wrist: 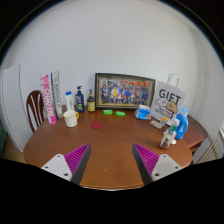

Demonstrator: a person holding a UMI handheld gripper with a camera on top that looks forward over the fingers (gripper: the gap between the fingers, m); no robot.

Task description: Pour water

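My gripper stands open over the near part of a round wooden table, with nothing between its two magenta pads. A white mug stands at the table's far left. Behind it are a clear bottle with a blue cap and two darker bottles. A blue bottle stands at the far right with a small glass just in front of it. All of these lie well beyond the fingers.
A framed photo leans on the white wall at the back, with a "GIFT" bag to its right. Small pink and green items lie mid-table. A wooden chair stands at the left.
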